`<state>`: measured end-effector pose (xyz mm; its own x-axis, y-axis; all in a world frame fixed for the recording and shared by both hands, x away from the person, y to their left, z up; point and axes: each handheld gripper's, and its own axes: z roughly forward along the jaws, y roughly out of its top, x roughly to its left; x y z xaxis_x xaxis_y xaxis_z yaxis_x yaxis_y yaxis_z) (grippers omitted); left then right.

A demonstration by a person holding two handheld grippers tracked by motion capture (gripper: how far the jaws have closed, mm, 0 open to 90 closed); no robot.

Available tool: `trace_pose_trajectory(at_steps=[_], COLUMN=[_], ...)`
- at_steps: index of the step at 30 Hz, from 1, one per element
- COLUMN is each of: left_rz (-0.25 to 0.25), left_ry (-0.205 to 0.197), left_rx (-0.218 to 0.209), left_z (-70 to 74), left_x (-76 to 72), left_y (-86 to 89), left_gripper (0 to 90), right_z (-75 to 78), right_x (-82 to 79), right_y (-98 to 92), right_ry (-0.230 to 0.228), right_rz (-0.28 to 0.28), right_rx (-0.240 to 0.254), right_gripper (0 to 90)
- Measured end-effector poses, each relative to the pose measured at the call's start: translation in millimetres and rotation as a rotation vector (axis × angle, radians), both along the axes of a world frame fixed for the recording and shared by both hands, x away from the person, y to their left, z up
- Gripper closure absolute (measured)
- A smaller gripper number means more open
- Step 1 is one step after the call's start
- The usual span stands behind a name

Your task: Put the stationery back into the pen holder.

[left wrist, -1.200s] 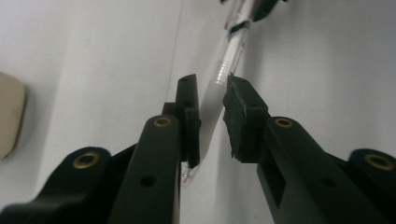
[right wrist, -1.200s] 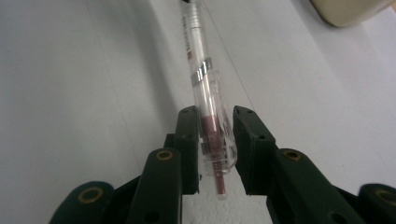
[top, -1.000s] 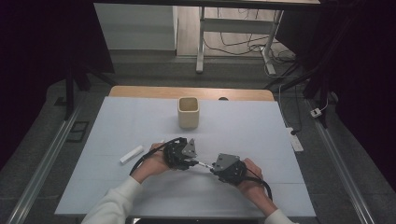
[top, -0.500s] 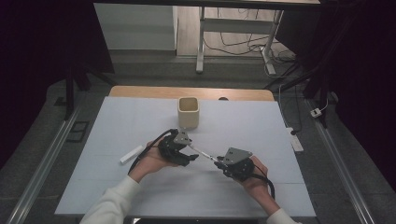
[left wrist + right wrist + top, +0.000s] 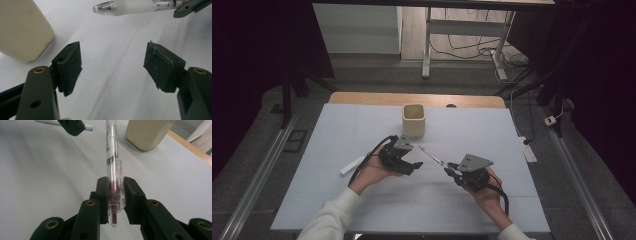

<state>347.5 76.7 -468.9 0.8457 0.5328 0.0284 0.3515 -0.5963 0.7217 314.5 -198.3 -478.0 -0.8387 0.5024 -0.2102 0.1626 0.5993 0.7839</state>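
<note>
A clear-barrelled pen [image 5: 432,156] with red ink is clamped at its clip end by my right gripper [image 5: 450,169], which is shut on it; the pen [image 5: 111,157] slants away toward the beige cup [image 5: 413,120]. My left gripper [image 5: 414,160] sits just left of the pen's tip. Its jaws have just been opening and now stand wide with nothing between the pads [image 5: 70,62]. The pen's tip [image 5: 117,7] hangs beyond them, off the table. The cup [image 5: 22,27] stands close on their left.
A white marker [image 5: 353,165] lies on the pale table [image 5: 362,200] left of my left hand. The table's wooden back edge [image 5: 372,98] runs behind the cup [image 5: 147,132]. Dark floor, rails and cables surround the table.
My left gripper's jaws have opened off the pen, which stays in the right gripper. The right hand has drawn a little to the right, leaving a gap between the two grippers.
</note>
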Motion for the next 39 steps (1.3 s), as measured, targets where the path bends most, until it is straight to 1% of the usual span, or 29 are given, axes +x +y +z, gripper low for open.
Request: trace_pose_trajectory(at_steps=[6,10,14,16,22,25,28,30,34,39], left_rz=[0.004,0.010,0.011,0.009,-0.007,-0.011,-0.027,-0.032,-0.041,-0.058], left_ry=[0.008,0.013,0.018,0.026,0.040,0.045,0.049,0.047,0.061,0.082], left_rx=[-0.025,-0.048,-0.067,-0.085,-0.122,-0.133,-0.144,-0.141,-0.159,-0.205], left_z=[-1.3,-1.8,-1.6,-1.5,-0.9,-0.9,-0.7,-0.3,-0.1,1.1], left_x=[0.7,1.6,2.4,2.7,2.9,3.0,2.8,2.7,3.4,3.7], left_y=[0.4,0.7,1.7,1.9,1.6,1.4,1.3,1.5,3.3,5.4], left_gripper=[29.9,29.9,30.3,31.0,35.6,38.7,44.2,46.0,49.6,56.1], right_z=[-3.9,-6.2,-8.6,-9.7,-12.8,-13.4,-14.5,-15.6,-17.4,-20.9], right_x=[-0.6,-1.6,-1.8,-1.9,-3.8,-4.9,-5.7,-6.0,-5.3,-4.2], right_y=[3.0,5.6,6.5,7.1,11.3,12.5,13.3,14.2,14.1,15.3], right_ry=[0.014,0.009,0.009,0.009,0.004,0.000,-0.008,-0.010,-0.002,0.002], right_rz=[0.009,0.012,0.014,0.015,0.029,0.031,0.030,0.037,0.036,0.041], right_rx=[0.008,-0.001,0.005,0.007,0.006,0.008,0.010,0.011,-0.001,-0.031], right_gripper=[74.5,74.4,74.4,74.4,74.4,74.4,74.4,74.4,74.4,74.3])
